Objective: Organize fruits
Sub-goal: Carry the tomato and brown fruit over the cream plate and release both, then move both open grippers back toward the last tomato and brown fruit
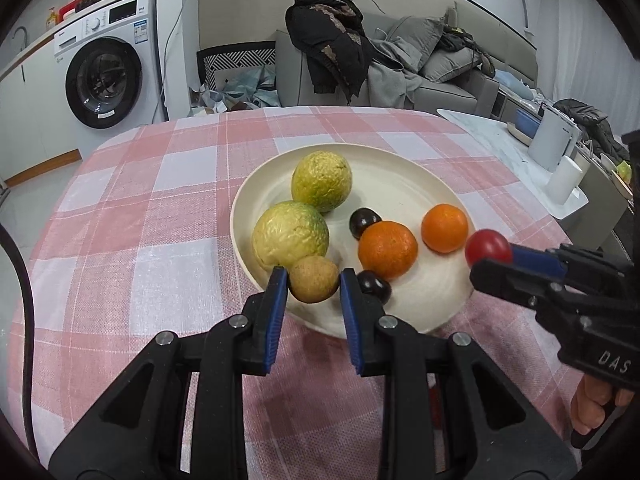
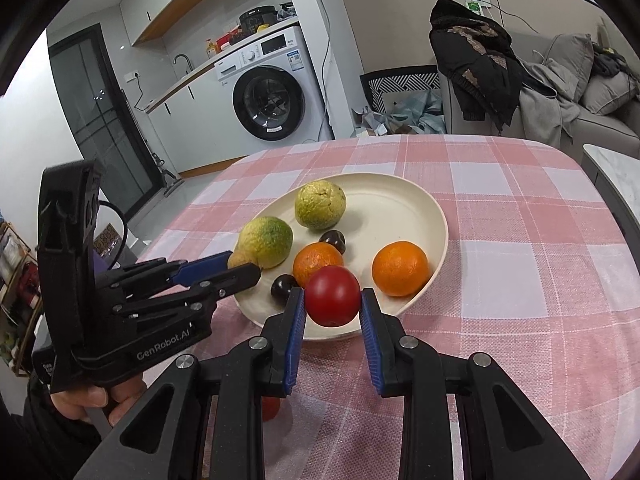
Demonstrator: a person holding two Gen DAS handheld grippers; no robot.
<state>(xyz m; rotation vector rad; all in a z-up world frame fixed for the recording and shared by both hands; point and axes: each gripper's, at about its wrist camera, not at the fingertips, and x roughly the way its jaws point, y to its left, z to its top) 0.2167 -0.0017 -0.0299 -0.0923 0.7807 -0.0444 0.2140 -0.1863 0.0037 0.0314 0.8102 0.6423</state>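
A cream plate on the pink checked tablecloth holds two yellow-green citrus fruits, two oranges and two dark cherries. My left gripper is shut on a small brown round fruit over the plate's near-left rim. My right gripper is shut on a red tomato just above the plate's near edge.
A red fruit lies on the cloth under the right gripper. A white side table with containers stands to the right. A sofa with clothes and a washing machine stand behind.
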